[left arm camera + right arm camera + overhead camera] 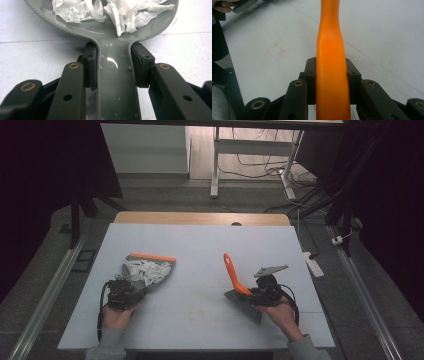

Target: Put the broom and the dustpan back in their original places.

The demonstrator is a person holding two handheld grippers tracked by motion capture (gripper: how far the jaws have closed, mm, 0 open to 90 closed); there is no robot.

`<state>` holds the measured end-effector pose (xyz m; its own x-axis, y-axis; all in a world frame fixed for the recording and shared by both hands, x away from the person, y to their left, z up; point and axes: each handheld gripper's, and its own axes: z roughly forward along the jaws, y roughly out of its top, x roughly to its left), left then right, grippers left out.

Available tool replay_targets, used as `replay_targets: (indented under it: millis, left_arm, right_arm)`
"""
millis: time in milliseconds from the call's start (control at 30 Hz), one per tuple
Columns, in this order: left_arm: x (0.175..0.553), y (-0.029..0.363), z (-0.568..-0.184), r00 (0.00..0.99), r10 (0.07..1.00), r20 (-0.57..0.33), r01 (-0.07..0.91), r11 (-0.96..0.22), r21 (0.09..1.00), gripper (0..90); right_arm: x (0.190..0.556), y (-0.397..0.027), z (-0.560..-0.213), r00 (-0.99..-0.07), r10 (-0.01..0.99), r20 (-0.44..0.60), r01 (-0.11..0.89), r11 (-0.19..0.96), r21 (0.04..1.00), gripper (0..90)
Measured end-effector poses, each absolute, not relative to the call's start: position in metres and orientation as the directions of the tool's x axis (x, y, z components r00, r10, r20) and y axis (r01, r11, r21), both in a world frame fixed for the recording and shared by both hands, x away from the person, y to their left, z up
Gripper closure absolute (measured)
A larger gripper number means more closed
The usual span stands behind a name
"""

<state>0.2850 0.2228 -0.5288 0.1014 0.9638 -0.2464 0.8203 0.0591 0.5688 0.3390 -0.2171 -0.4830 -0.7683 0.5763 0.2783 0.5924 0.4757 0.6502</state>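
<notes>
At the near edge of the white table (200,330), a person's two hands hold grippers, each clamped on a cleaning tool. The left gripper (113,67) has its jaws closed tight on the grey handle of a dustpan (115,82), pads pressing both sides of the neck. The right gripper (332,75) grips the orange handle of a brush (331,70) just as firmly; the brush's bristle head (244,304) rests on the table by the hand. Farther out, the dustpan's tray lies flat on the table's left half, heaped with crumpled white paper (112,11). No scraps can be seen loose on the tabletop, so the sweeping looks finished. What seems left is emptying the pan or setting both tools down.
</notes>
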Motion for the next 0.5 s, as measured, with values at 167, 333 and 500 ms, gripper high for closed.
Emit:
replay_targets:
  millis: [167,333,500]
  left_arm:
    - [0.285,0.222,-0.529,0.101,0.964,-0.245,0.819,0.059,0.571,61.1]
    - [0.285,0.22,-0.53,0.102,0.964,-0.247,0.82,0.059,0.57,60.9]
    - [0.284,0.219,-0.53,0.108,0.963,-0.248,0.819,0.055,0.571,60.3]
  right_arm:
    - [0.343,-0.218,-0.487,-0.759,0.587,0.28,0.604,0.476,0.639,70.4]
    - [0.351,-0.222,-0.491,-0.739,0.603,0.299,0.628,0.458,0.629,70.3]
    - [0.359,-0.229,-0.495,-0.714,0.617,0.331,0.659,0.432,0.616,69.7]
